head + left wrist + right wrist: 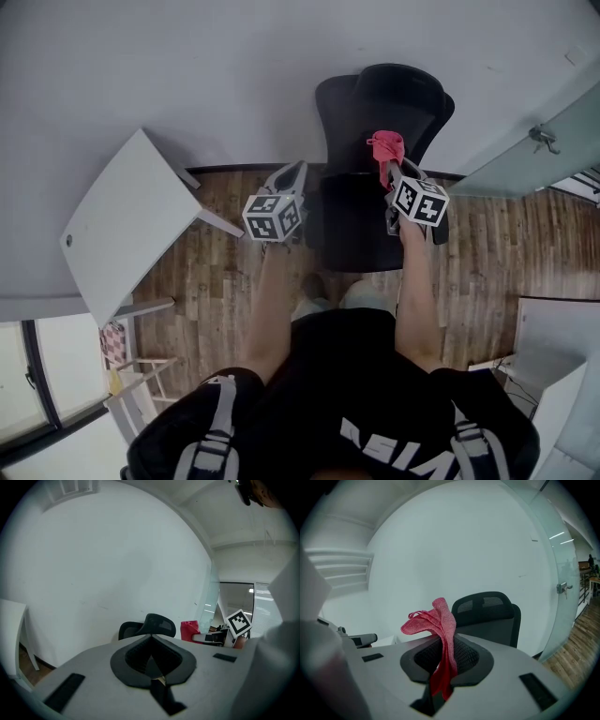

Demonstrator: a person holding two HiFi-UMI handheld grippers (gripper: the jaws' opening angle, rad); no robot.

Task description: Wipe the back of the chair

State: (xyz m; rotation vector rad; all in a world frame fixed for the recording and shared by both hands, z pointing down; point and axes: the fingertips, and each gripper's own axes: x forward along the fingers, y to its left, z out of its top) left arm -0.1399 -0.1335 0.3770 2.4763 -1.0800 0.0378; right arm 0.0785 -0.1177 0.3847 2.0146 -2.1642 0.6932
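The wiping, as far as I can judge, is not yet begun. My right tongs (445,663) are clenched on a red cloth (436,625), so the tool is ready. But in the right gripper view the chair (487,616) stands beyond the cloth and apart from it, so I think nothing touches the back now. The whole wipe of the back is left to do.

My left tongs (151,660) are closed on themselves with nothing between the jaws. In the head view they hover just beside the chair's left edge, over the wooden floor (216,272), and they do not hold the chair.

The chair is directly in front of me, with its back against the white wall (234,66). It is a black office chair with a tall back and a curved headrest on top. The upper part of the back looks like mesh with two darker panels. I see no stain or dust on it, but the pictures are too coarse for this.

The cloth is pinched at its middle part. One end stands up above the jaws in loose folds, and the other end hangs down between them. It looks soft and thin.
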